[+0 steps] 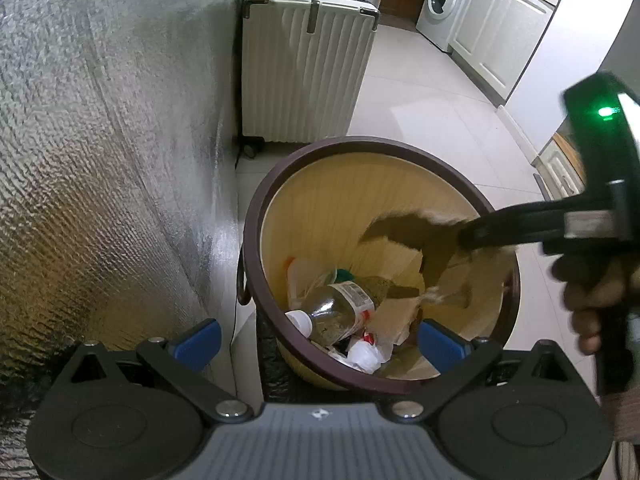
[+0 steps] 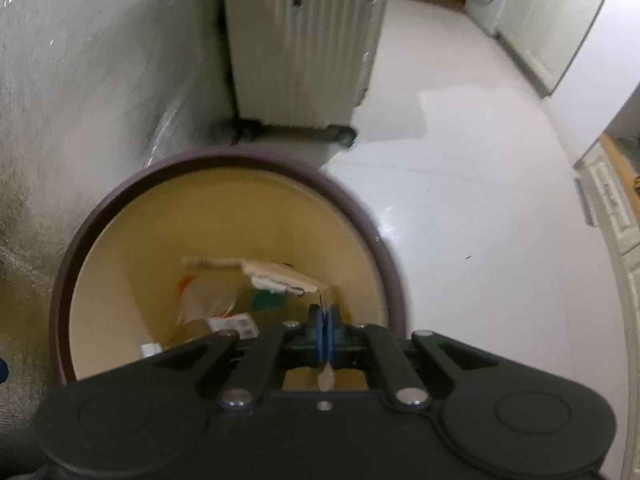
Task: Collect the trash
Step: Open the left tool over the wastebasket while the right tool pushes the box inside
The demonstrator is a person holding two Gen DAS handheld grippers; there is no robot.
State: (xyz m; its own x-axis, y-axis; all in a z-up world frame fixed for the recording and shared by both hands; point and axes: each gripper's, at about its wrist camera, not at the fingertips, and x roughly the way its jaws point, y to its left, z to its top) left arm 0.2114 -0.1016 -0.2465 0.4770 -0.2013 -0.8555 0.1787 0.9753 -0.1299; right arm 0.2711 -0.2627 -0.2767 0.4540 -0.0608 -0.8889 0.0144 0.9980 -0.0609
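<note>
Both grippers hang over the trash bin (image 1: 256, 216), a cream bucket with a dark brown rim that stands on the tiled floor (image 1: 432, 92) close against the foil-covered wall (image 1: 100, 160), with a pale ribbed suitcase (image 1: 304, 76) beyond it. Over the bin's right side, the right gripper (image 2: 326, 334) has its blue pads pressed together; from its own view a thin pale scrap (image 2: 326, 378) shows at the jaw line, possibly pinched, though the blur keeps me from saying for sure. From the left wrist view something soft and brownish (image 1: 404, 228) smears past its black fingers above the bin's mouth, too blurred to name. The left gripper (image 1: 316, 338) waits with its jaws spread wide and nothing between them, poised above the near rim. Down inside the bin lie a clear plastic bottle (image 1: 340, 308) with a white cap, crumpled white paper (image 1: 364, 354), a brown paper piece (image 1: 400, 264) and a bit of green. To my eye the step is dropping rubbish in. Done well, the right hand should keep its tips well inside the rim before letting go, so a light scrap cannot drift onto the floor, and open fully so nothing clings to the pads. The left hand is best kept clear of the rim, lest it tip the bin.
</note>
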